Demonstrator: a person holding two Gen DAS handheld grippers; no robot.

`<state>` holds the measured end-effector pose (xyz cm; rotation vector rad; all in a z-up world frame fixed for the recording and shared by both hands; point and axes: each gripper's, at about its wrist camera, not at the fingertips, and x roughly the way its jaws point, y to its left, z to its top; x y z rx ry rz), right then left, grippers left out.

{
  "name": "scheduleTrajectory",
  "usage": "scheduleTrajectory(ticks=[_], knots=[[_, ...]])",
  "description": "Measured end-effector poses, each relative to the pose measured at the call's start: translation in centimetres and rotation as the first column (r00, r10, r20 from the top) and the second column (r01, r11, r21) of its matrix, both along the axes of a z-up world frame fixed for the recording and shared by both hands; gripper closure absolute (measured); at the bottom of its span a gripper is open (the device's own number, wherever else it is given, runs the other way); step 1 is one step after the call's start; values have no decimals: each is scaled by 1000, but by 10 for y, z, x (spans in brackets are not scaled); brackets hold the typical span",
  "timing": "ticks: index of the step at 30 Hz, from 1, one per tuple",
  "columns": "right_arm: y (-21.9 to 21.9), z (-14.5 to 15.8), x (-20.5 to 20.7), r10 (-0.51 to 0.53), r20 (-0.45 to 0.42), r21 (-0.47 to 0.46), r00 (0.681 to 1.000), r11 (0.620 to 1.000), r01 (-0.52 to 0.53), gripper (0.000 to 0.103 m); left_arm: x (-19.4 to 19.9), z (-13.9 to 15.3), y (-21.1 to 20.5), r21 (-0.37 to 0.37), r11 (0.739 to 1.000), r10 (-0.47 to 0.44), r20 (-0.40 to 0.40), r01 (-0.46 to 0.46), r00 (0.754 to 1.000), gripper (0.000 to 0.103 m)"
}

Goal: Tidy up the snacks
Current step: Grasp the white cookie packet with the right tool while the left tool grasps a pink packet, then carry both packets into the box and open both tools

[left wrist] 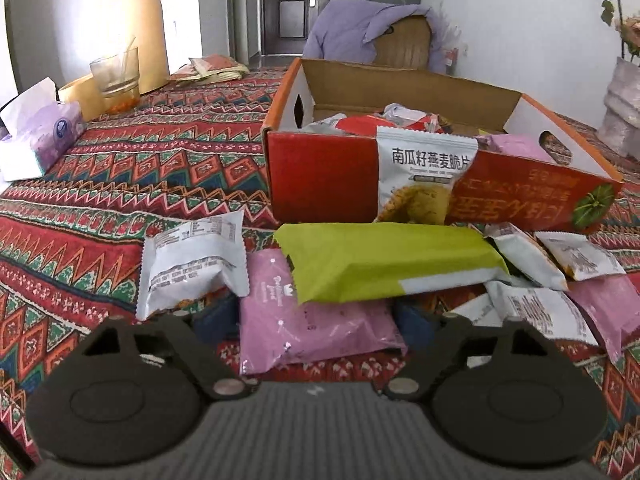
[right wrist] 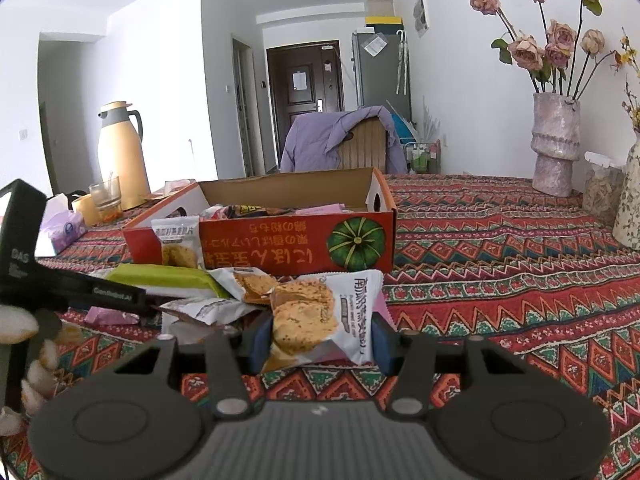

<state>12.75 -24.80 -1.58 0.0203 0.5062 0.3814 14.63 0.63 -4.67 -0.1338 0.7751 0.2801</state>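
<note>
Here, our right gripper pinches a cracker packet between its fingers. Our left gripper gapes wide around a pink packet, gripping nothing. Behind sits the red box.

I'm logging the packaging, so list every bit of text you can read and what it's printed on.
"南瓜籽燕麦脆片": white snack packet leaning on the red box.
"DAS": left gripper body.
Box front lettering: upside down, not readable.
Back label of white packet: too small.
Packet between right gripper fingers: sideways, blurred.

Your pink packet lies half under the green pack. Box contents are mostly hidden by its wall. Your flowers are cropped.
</note>
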Motion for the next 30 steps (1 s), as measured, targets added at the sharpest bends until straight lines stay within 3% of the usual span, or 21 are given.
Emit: scheduleTrajectory(ticks=[7,19,26,30], knots=[[1,0,-1,0,1,4,1000,1000,0,53,-17,4,7,-29,998,-47,30,48,998,33],[1,0,-3,1,4,5,1000,1000,-1,53,-65,10,14,-36,992,-114,101,118,988,40],[4,1,-5,5,5,0,1000,1000,-5,53,-78,6,20,-49,990,-128,83,132,988,39],[6,1,-5,7,6,-1,1000,1000,-7,53,-76,6,18,-43,991,-123,67,126,990,27]])
